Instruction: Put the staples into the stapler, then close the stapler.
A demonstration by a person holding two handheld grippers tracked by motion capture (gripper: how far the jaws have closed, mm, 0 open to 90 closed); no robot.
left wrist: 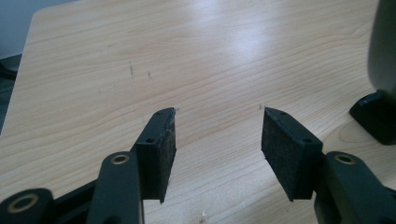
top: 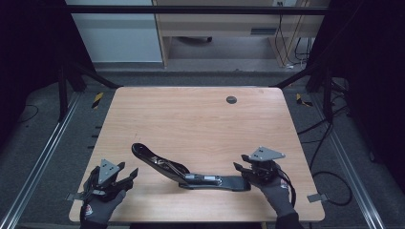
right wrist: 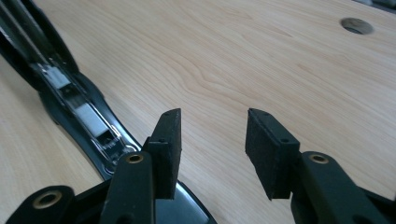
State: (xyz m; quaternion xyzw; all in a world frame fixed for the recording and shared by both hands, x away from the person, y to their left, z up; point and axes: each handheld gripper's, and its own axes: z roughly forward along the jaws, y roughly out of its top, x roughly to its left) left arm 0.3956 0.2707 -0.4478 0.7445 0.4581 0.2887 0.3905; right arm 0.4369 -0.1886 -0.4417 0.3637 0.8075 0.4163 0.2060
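Wooden worktop (top: 200, 114) is seen mid-frame, w/ floor & cabinets behind. Lower left, left claw (top: 125, 177) is held released, empty. Lower centre lies an opened black stapler (top: 186, 171). Lower right, right claw (top: 241, 163) is spread at its end, nothing gripped. Approach step, prob.; next move calls for clamping that end.

The far half of the counter (top: 200, 109) lies bare except for a small round hole (top: 231, 99) near its back edge, so a claw can pass freely there. Near the front, the long black stapler (top: 191, 172) lies opened flat between the left claw (top: 125, 177) and the right claw (top: 241, 162), barring a straight path across.
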